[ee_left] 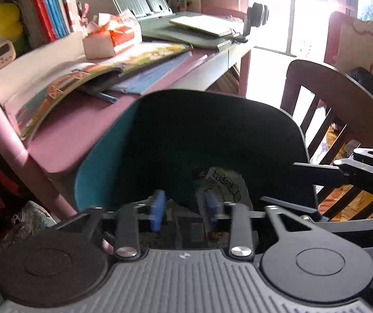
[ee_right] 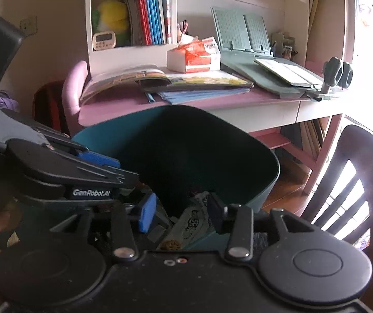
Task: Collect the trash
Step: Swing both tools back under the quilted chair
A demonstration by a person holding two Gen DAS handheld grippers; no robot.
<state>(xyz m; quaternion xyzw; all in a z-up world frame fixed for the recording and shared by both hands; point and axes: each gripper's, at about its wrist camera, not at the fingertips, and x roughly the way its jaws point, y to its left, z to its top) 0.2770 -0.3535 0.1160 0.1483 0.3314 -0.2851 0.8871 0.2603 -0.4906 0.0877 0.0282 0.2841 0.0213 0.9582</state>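
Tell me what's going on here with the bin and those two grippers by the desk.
A person is collecting trash with a hand-held gripper in each hand. Both hang over the open teal bin in front of the pink desk. The left hand-held gripper and the right hand-held gripper both stand open with nothing pinched. Printed wrappers lie at the bottom of the bin, below the fingers. Books and a tissue box sit untouched on the desk.

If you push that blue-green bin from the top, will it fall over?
Probably it could tip. The bin looks tall with thin plastic walls, so likely light. Only a few wrappers lie at its bottom, adding little weight. Its smooth rim may also flex or slide under a push.
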